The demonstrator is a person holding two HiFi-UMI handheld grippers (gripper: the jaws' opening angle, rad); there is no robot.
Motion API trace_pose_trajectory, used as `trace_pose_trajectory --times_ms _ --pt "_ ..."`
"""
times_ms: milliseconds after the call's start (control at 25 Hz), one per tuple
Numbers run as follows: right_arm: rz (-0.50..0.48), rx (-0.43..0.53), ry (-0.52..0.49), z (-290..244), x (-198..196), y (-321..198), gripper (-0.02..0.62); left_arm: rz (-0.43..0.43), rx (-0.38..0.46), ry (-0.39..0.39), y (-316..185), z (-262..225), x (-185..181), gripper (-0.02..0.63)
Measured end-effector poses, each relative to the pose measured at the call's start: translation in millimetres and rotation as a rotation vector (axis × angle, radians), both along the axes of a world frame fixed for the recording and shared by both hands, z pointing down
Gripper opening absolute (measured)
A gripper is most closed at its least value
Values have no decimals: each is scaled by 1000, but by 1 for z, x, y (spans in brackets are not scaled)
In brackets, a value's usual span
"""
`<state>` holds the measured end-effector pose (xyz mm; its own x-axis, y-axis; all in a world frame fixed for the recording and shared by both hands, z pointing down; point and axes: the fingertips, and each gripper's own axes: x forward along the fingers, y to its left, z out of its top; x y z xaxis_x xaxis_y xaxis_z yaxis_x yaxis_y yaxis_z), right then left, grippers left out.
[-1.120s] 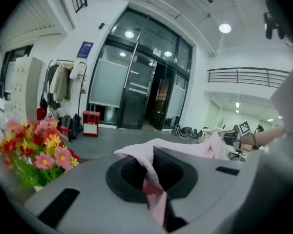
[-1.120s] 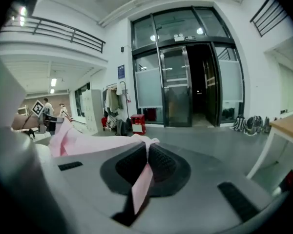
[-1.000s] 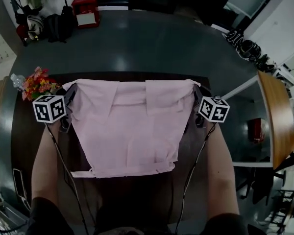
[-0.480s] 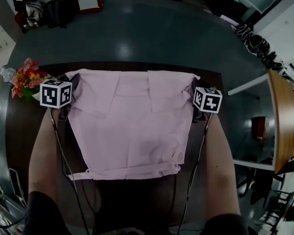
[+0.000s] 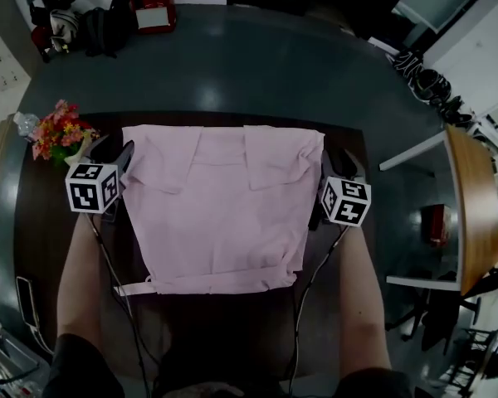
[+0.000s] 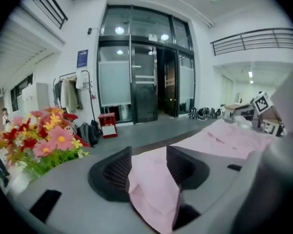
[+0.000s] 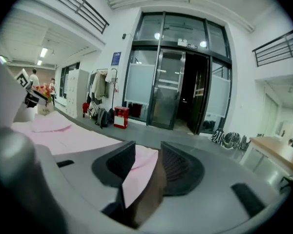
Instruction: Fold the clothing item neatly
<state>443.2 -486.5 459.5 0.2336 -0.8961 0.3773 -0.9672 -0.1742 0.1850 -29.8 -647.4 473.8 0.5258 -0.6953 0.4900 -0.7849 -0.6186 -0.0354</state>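
Head view: shirt point(image 5: 220, 214) corners between opening tongs point(image 5: 124, 152) point(image 5: 326, 161)

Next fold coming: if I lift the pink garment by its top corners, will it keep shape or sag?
Probably sags: the pink garment lies creased and drapes limply between the left gripper's opening jaws. Likely light: thin cloth. It may slide on the smooth table.

My left gripper point(image 6: 149, 164) and right gripper point(image 7: 147, 163) — grey shells, black ribbed pads point(image 6: 117, 170), marker-printed white cubes point(image 5: 91, 187), thin dark cables point(image 5: 108, 259); dark sleeves point(image 5: 75, 367)
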Motion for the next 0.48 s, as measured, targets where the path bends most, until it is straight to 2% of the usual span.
trace_pose_trajectory --times_ms 120,280,400,480 --pt "-37 129 -20 -45 -35 30 138 1 77 97 44 -36 7 225" --pt "-55 300 -111 -104 -78 74 47 46 99 250 124 -84 32 224" --pt "-77 400 -179 -142 -110 106 15 92 137 299 186 -117 48 215" --pt "-104 453 -213 -164 -132 126 0 112 166 315 221 -137 51 159"
